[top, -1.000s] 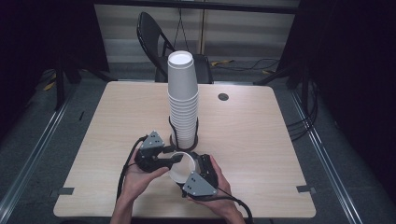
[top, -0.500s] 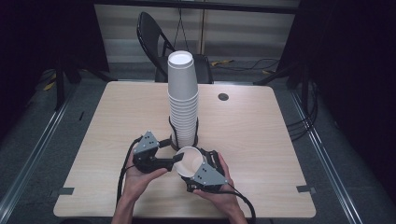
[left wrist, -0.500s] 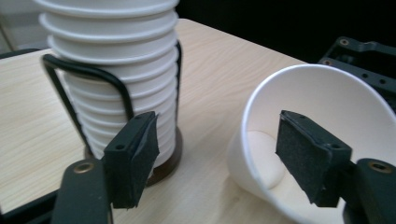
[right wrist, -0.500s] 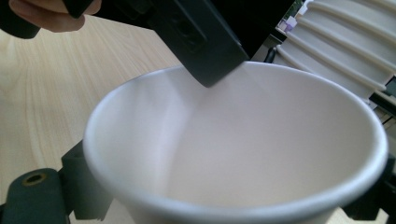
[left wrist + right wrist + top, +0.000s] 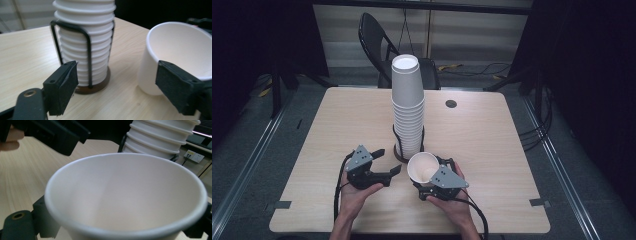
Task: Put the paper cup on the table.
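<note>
The right gripper point(image 5: 432, 176) holds a single white paper cup point(image 5: 422, 167) at the near middle of the worktop point(image 5: 492, 145), its fingers closed on the cup's lower wall, as the right gripper view shows with the cup point(image 5: 125, 195) standing between the two black pads. The cup is tilted, mouth up and leaning to the left, so its long axis runs from the right hand up toward the left gripper point(image 5: 388, 162). That left gripper has just been opening its fingers and now they stand wide apart with nothing between them – in the left gripper view one pad point(image 5: 62, 87) is in front of the stack and the other is before the cup point(image 5: 175, 52), not pressing it. The cup lies just to the right of these open fingers, so the right hand is the nearer one and I judge it alone carries the cup now. Just behind, a little farther, stands the tall stack of cups point(image 5: 407, 107) in a black wire holder point(image 5: 399, 150); it is near the held cup and could be hit if the cup goes far or left. A small dark round grommet point(image 5: 451, 104) lies far right, well apart – and a folding chair point(image 5: 377, 45) stands beyond the worktop
</note>
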A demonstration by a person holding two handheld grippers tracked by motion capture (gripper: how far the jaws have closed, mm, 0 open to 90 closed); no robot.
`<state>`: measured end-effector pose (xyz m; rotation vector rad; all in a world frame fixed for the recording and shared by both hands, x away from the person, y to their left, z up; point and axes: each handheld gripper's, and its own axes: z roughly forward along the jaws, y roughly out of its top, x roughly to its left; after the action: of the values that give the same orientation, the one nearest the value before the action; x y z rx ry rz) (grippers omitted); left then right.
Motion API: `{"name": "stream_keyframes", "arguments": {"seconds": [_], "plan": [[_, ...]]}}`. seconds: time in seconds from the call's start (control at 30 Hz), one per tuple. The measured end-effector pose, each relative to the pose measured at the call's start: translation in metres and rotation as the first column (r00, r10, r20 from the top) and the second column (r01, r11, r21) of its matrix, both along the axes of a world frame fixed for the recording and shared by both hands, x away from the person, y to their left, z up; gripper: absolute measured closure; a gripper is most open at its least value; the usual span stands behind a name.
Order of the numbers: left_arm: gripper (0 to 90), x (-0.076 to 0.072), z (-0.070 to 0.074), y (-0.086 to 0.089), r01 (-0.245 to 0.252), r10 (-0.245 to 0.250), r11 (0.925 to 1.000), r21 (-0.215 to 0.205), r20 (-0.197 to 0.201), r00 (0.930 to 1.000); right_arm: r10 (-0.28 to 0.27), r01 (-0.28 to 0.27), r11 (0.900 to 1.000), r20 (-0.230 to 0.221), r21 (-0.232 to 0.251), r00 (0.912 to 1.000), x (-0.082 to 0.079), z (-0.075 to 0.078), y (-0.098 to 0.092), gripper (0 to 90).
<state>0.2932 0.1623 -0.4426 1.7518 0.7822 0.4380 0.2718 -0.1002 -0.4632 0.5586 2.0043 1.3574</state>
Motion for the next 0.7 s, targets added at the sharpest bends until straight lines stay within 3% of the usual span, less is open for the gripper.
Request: {"name": "stream_keyframes", "arguments": {"seconds": [0.13, 0.27, 0.47, 0.53, 0.7], "plan": [[16.2, -0.004, -0.009, 0.005, -0.011, 0.011, 0.9999, -0.009, 0.016, 0.9998, -0.015, 0.016, 0.999, -0.026, 0.038, 0.9995, 0.003, 0.002, -0.006, 11.2], [15.5, -0.008, -0.015, 0.007, -0.051, 0.051, 0.9986, 0.013, 0.042, 0.9978, -0.034, 0.037, 0.998, -0.04, 0.059, 0.9986, 0.004, 0.004, -0.012, 11.2], [15.5, -0.009, -0.024, 0.014, -0.089, 0.089, 0.996, 0.009, 0.045, 0.995, -0.068, 0.073, 0.993, -0.058, 0.094, 0.996, 0.008, 0.007, -0.021, 11.2], [15.5, -0.01, -0.03, 0.017, -0.133, 0.132, 0.9912, 0.004, 0.045, 0.9902, -0.089, 0.095, 0.99, -0.063, 0.102, 0.994, 0.013, 0.01, -0.026, 11.2], [15.5, -0.013, -0.039, 0.019, -0.17, 0.169, 0.9853, 0.012, 0.061, 0.9837, -0.106, 0.116, 0.983, -0.078, 0.14, 0.9913, 0.021, 0.014, -0.034, 11.2]]}}
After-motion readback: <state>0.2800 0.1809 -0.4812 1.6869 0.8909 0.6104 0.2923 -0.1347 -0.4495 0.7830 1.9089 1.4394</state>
